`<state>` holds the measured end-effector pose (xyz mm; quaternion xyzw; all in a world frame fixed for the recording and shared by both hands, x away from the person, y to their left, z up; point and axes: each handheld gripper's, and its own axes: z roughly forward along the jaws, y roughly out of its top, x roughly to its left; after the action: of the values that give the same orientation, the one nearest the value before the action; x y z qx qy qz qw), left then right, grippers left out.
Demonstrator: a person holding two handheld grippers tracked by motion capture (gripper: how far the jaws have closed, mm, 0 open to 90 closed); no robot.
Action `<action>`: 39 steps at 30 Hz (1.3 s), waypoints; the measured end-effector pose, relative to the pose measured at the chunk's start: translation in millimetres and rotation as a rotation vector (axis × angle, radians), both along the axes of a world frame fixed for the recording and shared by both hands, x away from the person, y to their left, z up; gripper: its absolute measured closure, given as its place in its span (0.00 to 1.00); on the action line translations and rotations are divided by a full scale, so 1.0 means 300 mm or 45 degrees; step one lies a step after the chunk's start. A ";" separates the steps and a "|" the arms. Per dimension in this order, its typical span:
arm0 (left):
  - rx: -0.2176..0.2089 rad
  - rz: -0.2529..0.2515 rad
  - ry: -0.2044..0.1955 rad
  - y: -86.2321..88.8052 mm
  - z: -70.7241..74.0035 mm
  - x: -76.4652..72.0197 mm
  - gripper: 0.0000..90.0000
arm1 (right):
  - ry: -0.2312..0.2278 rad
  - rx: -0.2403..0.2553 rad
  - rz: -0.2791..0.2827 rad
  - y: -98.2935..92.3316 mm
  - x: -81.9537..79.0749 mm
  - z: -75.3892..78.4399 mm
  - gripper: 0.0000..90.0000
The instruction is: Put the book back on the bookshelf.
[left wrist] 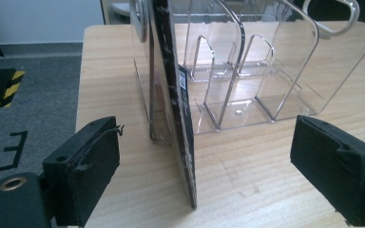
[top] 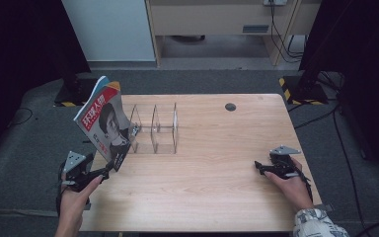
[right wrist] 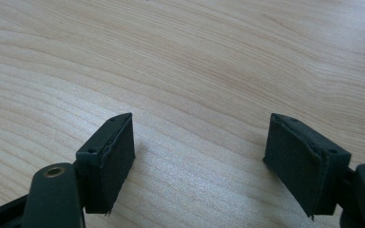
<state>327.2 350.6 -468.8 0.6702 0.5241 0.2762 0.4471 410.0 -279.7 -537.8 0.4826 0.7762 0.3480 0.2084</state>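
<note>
**Magazine standing at the clear rack, left gripper open around its near corner**

The left gripper (top: 109, 168), held in the person's left hand (top: 73, 200) at the table's near-left edge, has its two black jaws spread apart; in the left gripper view the pads (left wrist: 94, 171) stand clear of the magazine (left wrist: 173, 109) on both sides, so nothing is clamped. The magazine rises edge-on between the jaws, its lower corner resting on the table (left wrist: 247, 180) just ahead of them. In the high view the magazine (top: 103, 121) leans up and to the left from that corner, its red cover with a portrait facing the camera. Its far part lies against the left end of the clear rack (top: 154, 129), a transparent divider stand with several upright partitions; whether it sits inside the first slot or just beside the outer wall cannot be told. Well to the right of the rack, the right gripper (top: 261, 167) rests low over bare wood, its jaws apart with nothing between them.
</note>
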 end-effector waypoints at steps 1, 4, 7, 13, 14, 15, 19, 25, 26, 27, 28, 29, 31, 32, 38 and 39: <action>0.003 -0.004 0.004 -0.002 -0.002 -0.003 0.09 | 0.000 0.000 0.000 0.000 0.000 0.000 0.28; 0.009 -0.020 0.018 -0.008 -0.007 -0.013 0.09 | 0.002 0.001 -0.001 0.000 0.000 0.000 0.28; 0.015 -0.034 0.027 -0.014 -0.015 -0.025 0.09 | 0.002 0.001 -0.001 0.000 0.000 0.000 0.28; 0.038 -0.072 0.052 -0.034 -0.023 -0.043 0.10 | 0.000 0.000 0.000 0.000 0.000 0.000 0.28; 0.043 -0.079 0.054 -0.037 -0.023 -0.045 0.10 | 0.000 0.000 0.000 0.000 0.000 0.000 0.28; 0.043 -0.082 0.058 -0.042 -0.023 -0.047 0.10 | 0.002 0.001 -0.001 0.000 0.000 0.000 0.28; 0.058 -0.107 0.068 -0.056 -0.020 -0.054 0.10 | 0.002 0.001 -0.001 0.000 0.000 0.000 0.28; 0.070 -0.151 0.072 -0.087 -0.017 -0.053 0.10 | 0.000 0.000 0.000 0.000 0.000 0.000 0.28; 0.079 -0.160 0.075 -0.093 -0.017 -0.052 0.11 | 0.000 0.000 0.000 0.000 0.000 0.000 0.28; 0.083 -0.171 0.076 -0.101 -0.017 -0.050 0.11 | 0.000 0.000 0.000 0.000 0.000 0.000 0.28; 0.084 -0.179 0.079 -0.108 -0.017 -0.049 0.11 | 0.000 0.000 0.000 0.000 0.000 0.000 0.28; 0.093 -0.184 0.081 -0.113 -0.016 -0.049 0.11 | 0.000 0.000 0.000 0.000 0.000 0.000 0.28; 0.093 -0.203 0.082 -0.125 -0.016 -0.046 0.11 | 0.002 0.001 -0.001 0.000 0.000 0.000 0.28; 0.093 -0.209 0.084 -0.130 -0.016 -0.044 0.11 | 0.002 0.001 -0.001 0.000 0.000 0.000 0.28; 0.118 -0.254 0.104 -0.166 -0.025 -0.028 0.11 | 0.001 0.000 0.000 0.000 0.000 0.000 0.28; 0.124 -0.265 0.108 -0.172 -0.027 -0.026 0.11 | 0.002 0.000 -0.001 0.000 -0.001 0.000 0.28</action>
<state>319.5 299.0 -476.8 0.7531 0.4559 0.2248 0.4177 409.8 -279.7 -537.7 0.4831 0.7762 0.3476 0.2080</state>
